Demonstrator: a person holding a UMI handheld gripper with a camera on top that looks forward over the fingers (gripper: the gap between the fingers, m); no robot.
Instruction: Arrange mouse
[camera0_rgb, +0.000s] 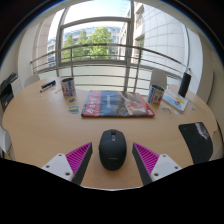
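A black computer mouse (112, 149) lies on the light wooden table (50, 125), between my two fingers and a little ahead of their tips. There is a clear gap at each side of it. My gripper (112, 160) is open, with the pink-padded fingers (75, 158) spread wide to either side of the mouse. A colourful mouse mat (118, 103) lies flat on the table beyond the mouse.
A dark object (197, 138) lies at the table's right edge. Small boxes and stands (157, 90) line the far edge, others (68, 87) at the far left. A railing and large windows stand behind the table.
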